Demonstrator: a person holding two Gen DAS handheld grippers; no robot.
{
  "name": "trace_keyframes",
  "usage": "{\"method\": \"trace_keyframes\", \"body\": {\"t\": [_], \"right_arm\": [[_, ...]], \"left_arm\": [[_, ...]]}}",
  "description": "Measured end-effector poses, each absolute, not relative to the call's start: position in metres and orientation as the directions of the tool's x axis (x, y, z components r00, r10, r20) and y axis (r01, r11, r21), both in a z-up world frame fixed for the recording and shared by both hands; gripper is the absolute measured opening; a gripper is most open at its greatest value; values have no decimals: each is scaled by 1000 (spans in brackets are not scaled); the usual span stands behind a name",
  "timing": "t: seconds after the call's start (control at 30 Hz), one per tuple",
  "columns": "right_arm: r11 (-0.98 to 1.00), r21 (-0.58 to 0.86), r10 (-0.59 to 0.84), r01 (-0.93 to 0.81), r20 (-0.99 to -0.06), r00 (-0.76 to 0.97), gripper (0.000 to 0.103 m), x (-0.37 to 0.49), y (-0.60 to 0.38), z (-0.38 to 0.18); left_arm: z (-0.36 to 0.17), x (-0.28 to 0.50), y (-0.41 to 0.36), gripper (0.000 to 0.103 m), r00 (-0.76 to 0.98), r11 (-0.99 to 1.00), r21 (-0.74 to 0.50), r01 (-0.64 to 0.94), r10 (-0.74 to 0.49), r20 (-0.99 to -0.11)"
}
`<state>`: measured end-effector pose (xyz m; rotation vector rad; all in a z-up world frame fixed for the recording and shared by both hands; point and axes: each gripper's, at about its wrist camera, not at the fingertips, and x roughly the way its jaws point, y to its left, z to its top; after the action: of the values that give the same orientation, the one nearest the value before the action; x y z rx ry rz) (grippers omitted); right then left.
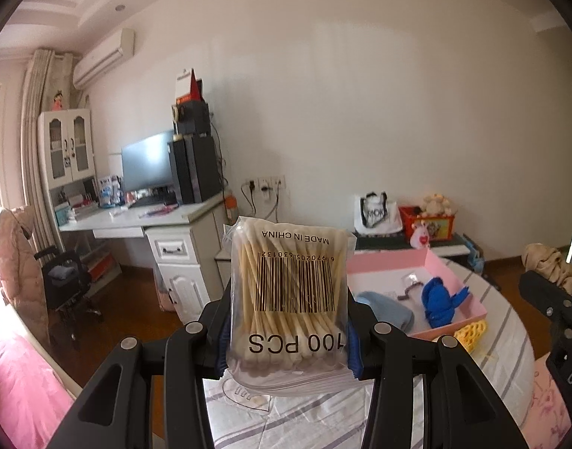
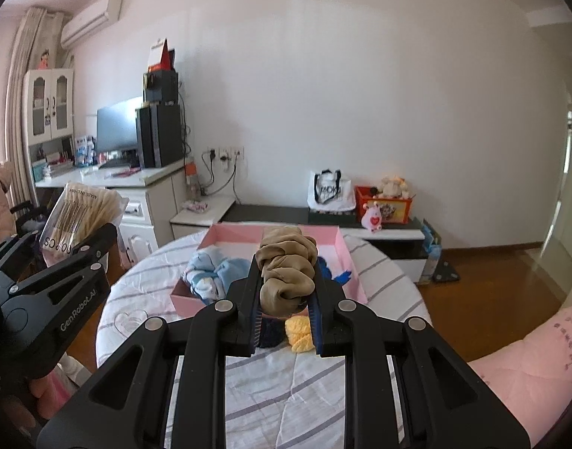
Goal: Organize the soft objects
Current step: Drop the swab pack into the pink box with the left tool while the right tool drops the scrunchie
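Note:
My left gripper [image 1: 288, 321] is shut on a clear bag of cotton swabs [image 1: 289, 292] and holds it upright in the air, left of the pink box [image 1: 390, 262]; the bag also shows in the right wrist view [image 2: 80, 217]. My right gripper [image 2: 286, 299] is shut on a bunched tan cloth [image 2: 288, 271] above the pink box's [image 2: 346, 250] near side. The box holds a light blue cloth [image 2: 215, 273] and a dark blue soft thing [image 1: 441, 301]. A yellow knitted piece [image 2: 299, 331] and a dark navy item [image 2: 271, 333] lie on the table in front of the box.
The box sits on a round table with a striped white cover [image 2: 286, 385]. A pink bed [image 2: 529, 366] lies to the right. A desk with a monitor [image 1: 147, 164] stands at the left wall. A low cabinet with a red toy box [image 2: 383, 205] stands behind.

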<state>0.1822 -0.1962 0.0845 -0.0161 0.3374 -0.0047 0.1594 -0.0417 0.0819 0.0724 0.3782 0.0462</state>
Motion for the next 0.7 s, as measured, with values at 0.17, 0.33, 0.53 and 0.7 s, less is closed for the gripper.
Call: {"method": "trace_keyframes", "body": {"t": [0.17,0.33,0.53,0.7], "right_arm": [[1000,-17,1,-8,-395,919,19,212,-194,68],[1000,-4,11,-14,-448,894,19,245,-197,52],[1000,19,24,-16,-498,867,19,286,-207,39],[999,32,25,-10,-518,855,19,313,-214,36]], "left_arm": [[75,192,-38,43,906,997,80,-18,50,-421],[68,230,-35,43,882,997,75,-3,38,-471],[68,288,-40,43,856,996,90,13,36,-516],[72,333,-51,43,844,995,98,28,29,-536]]}}
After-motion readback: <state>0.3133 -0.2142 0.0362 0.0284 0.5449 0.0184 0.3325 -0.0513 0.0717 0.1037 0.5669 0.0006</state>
